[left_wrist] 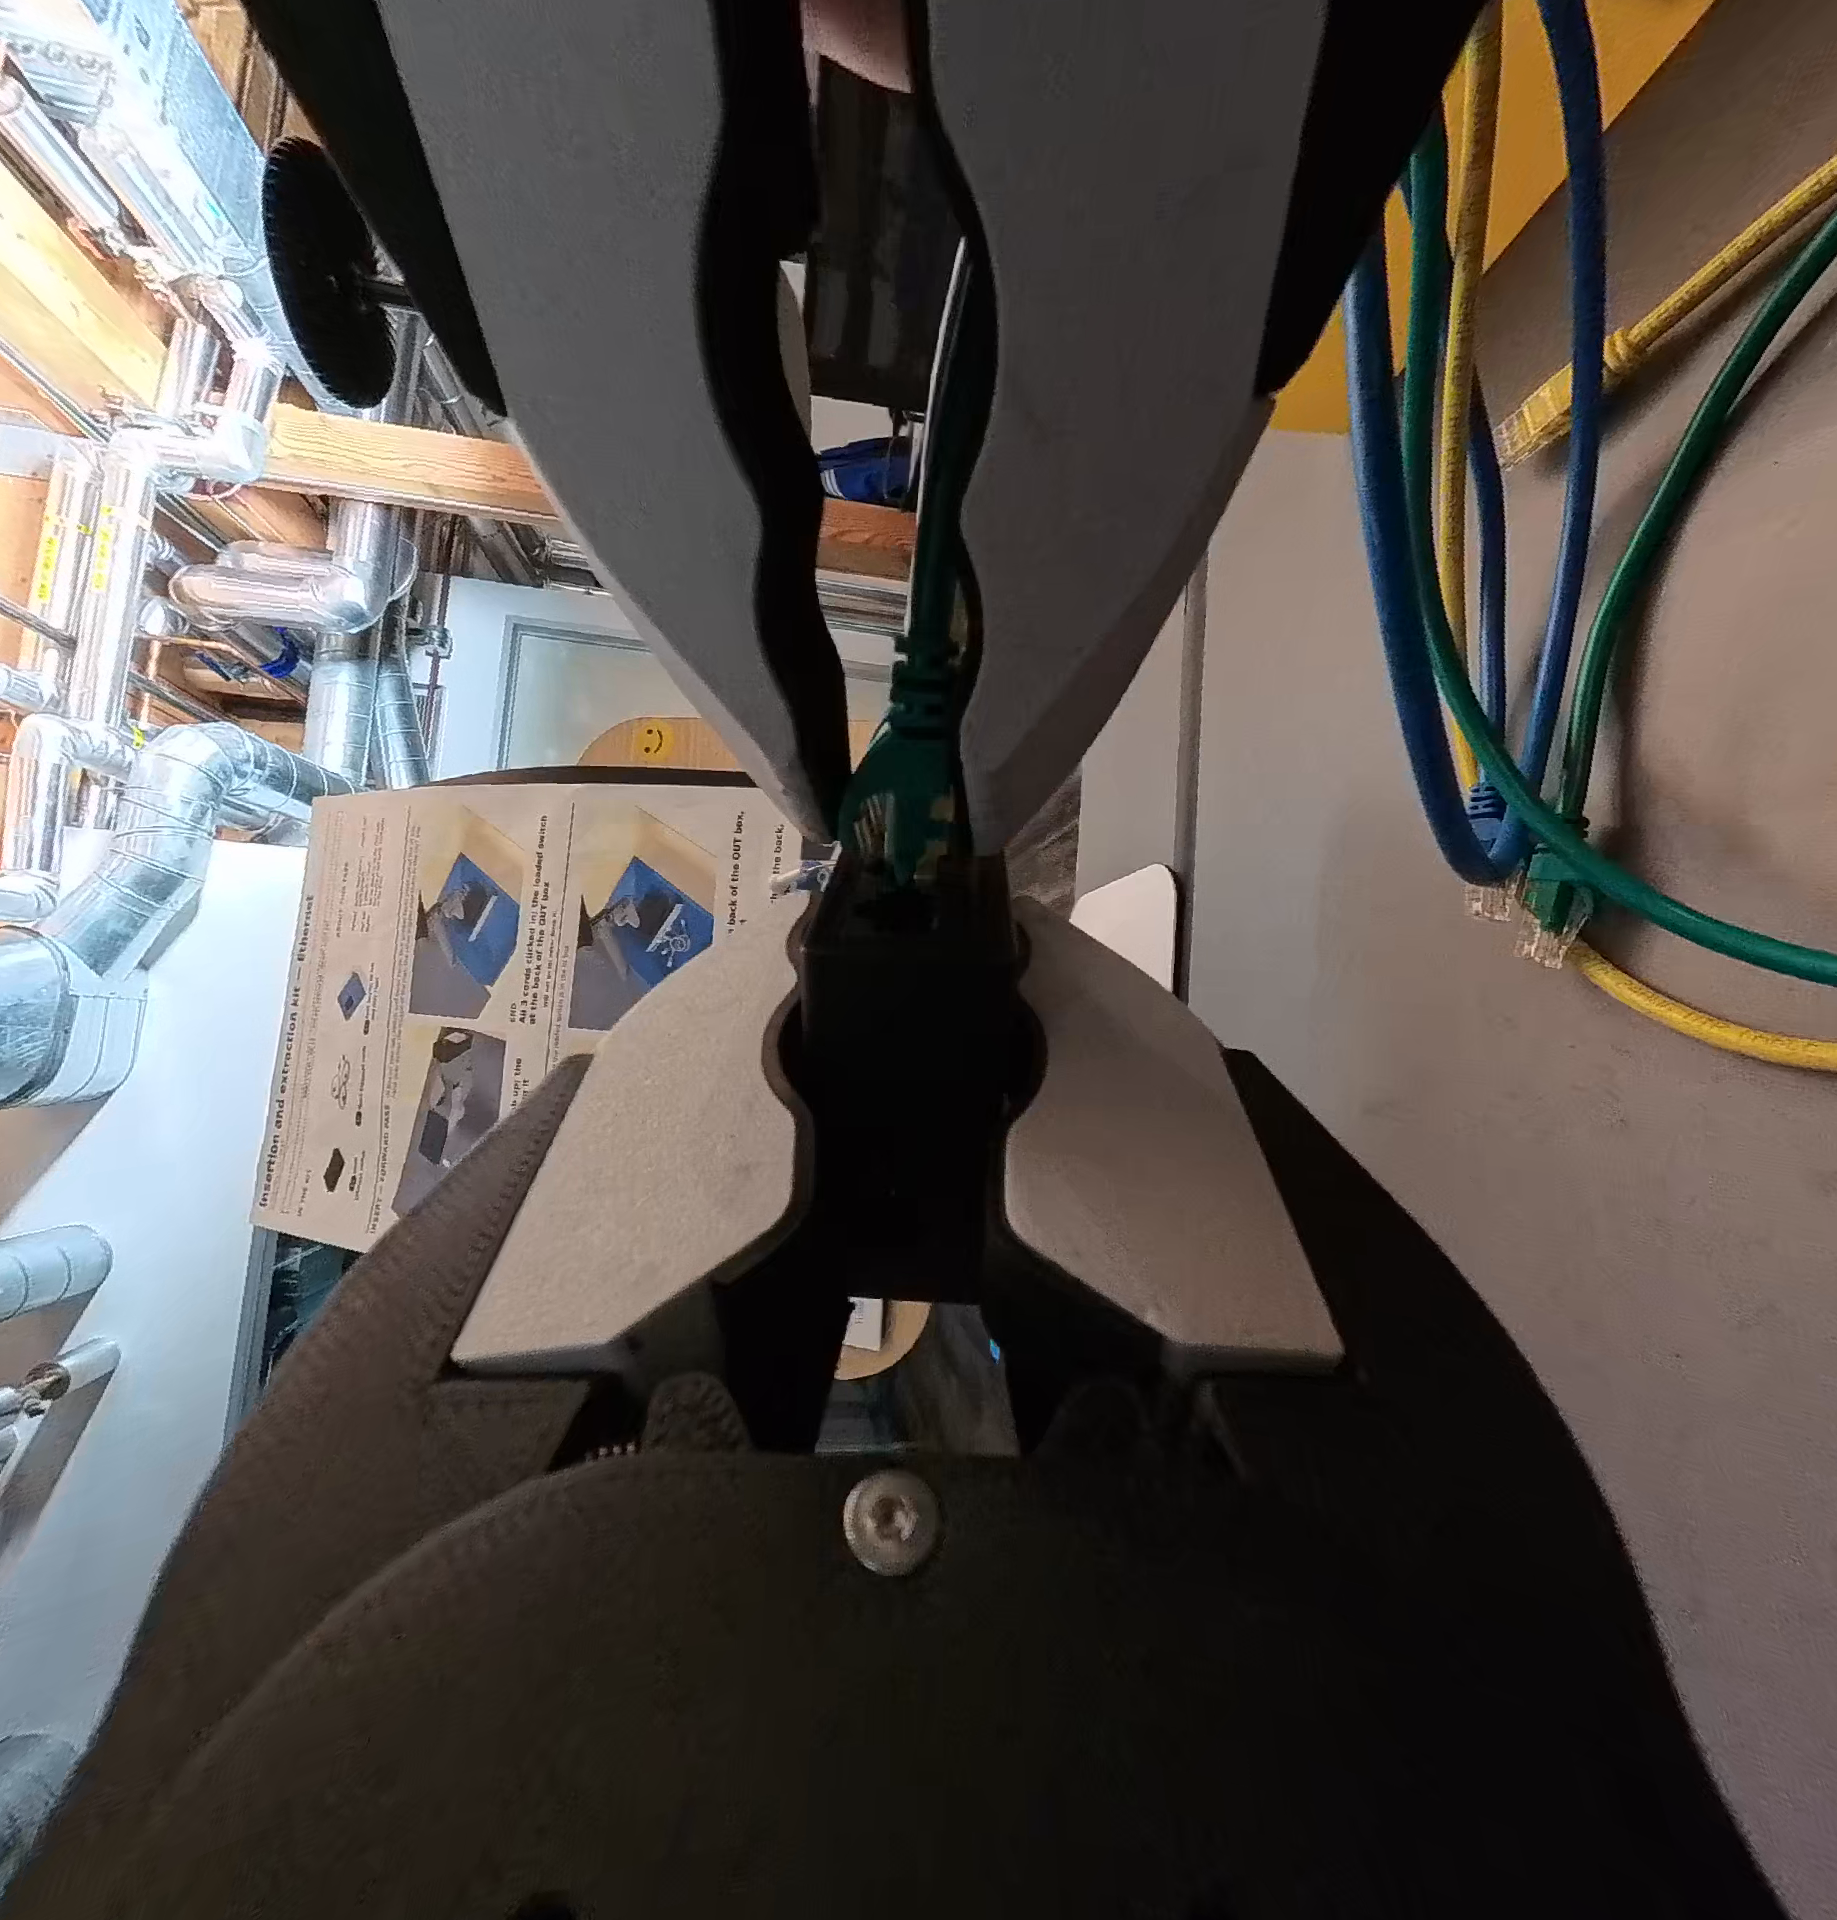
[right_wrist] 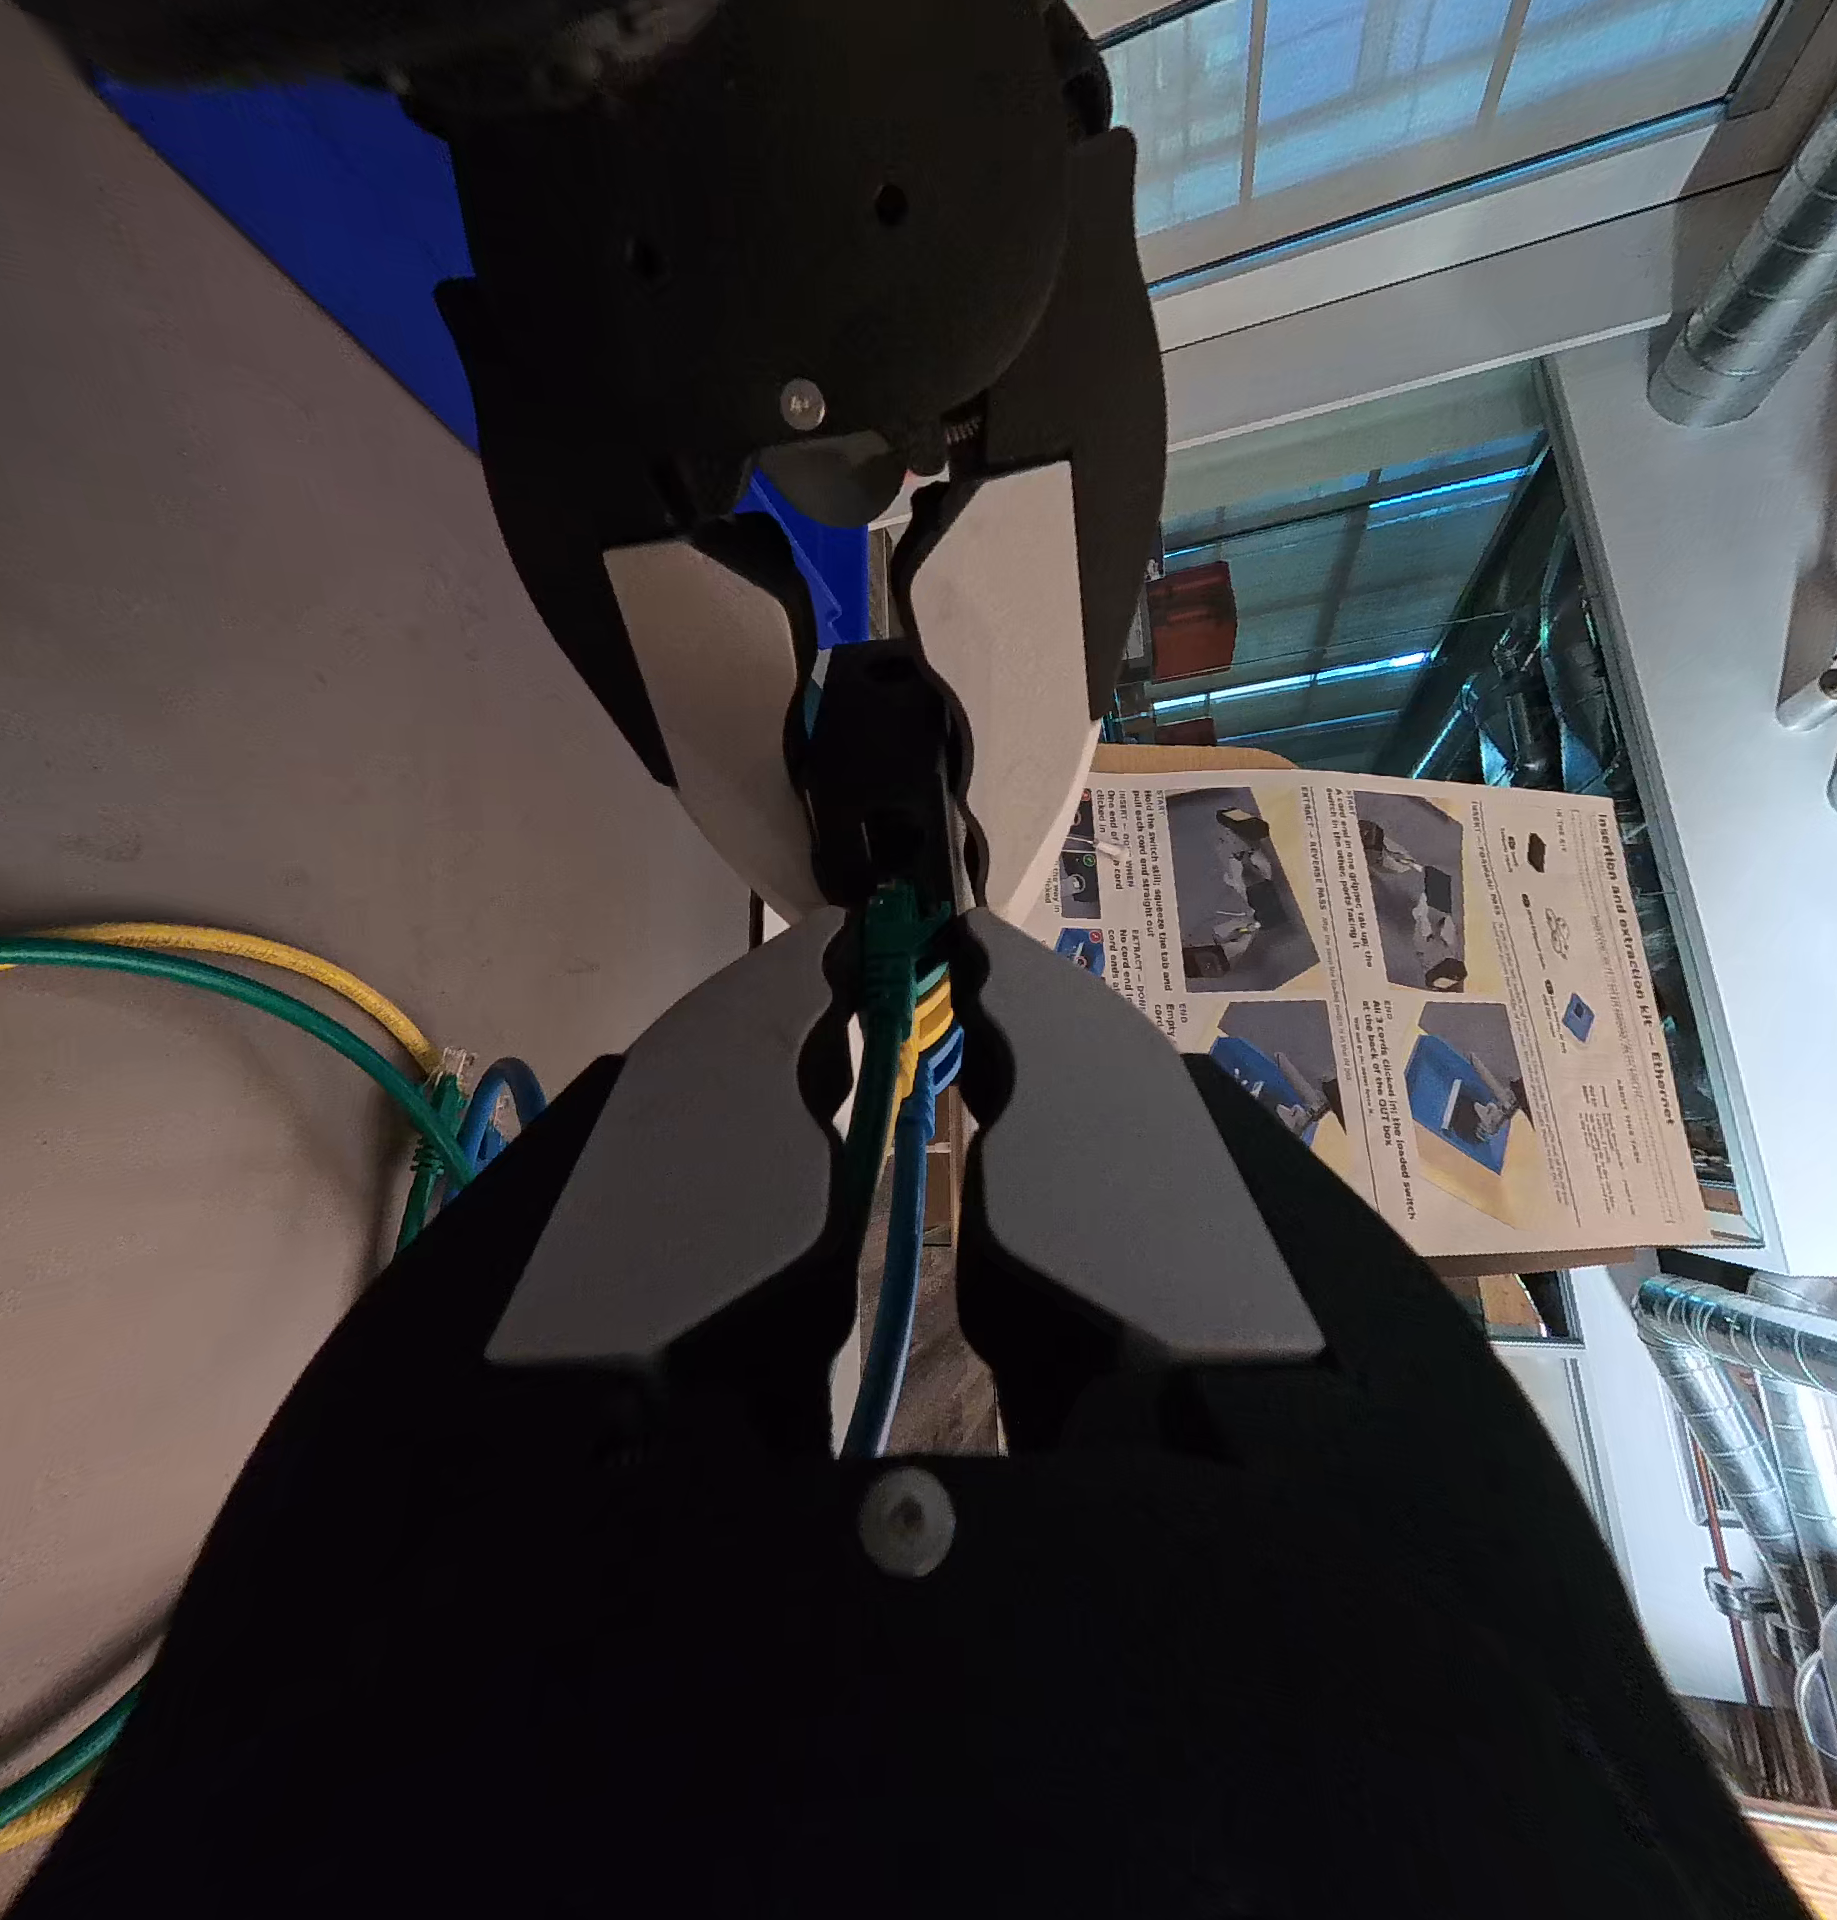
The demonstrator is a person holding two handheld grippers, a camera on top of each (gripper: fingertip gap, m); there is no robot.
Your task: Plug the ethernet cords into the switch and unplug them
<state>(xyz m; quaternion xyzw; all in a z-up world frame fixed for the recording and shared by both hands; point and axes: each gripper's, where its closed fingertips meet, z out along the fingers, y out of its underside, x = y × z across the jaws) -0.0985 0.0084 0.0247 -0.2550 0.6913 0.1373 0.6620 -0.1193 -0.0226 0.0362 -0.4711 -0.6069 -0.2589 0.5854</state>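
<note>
While the left hand-held gripper (left_wrist: 909, 1039) is clenching the black switch (left_wrist: 909, 1081) between its fingers, the right hand-held gripper (right_wrist: 898, 966) is facing it tip to tip, closing on the green cord (right_wrist: 878, 997) just behind its plug. The switch is sitting directly ahead of the right tips and pressing almost against them, lifted off the grey worktop (right_wrist: 218, 675). The green plug looks seated in a port, or very nearly so; the pictures do not settle whether its latch has caught. Yellow (right_wrist: 929, 1023) and blue (right_wrist: 909, 1195) cords are running between the right fingers too, just beneath the green one, and seem to reach the switch as well, though their plugs are hidden.

Off to the side of the left gripper, the loose far ends of the three cords are lying together on the worktop (left_wrist: 1516, 904). An instruction sheet (right_wrist: 1413, 997) is standing beyond both grippers.

The step in hand looks like the green plug's insertion or its removal; which of the two cannot be told. If inserting, the next move calls for a straight push along the port's axis with the switch held still. If extracting, the tab needs squeezing first, then a straight pull, without dragging the neighbouring cords.
</note>
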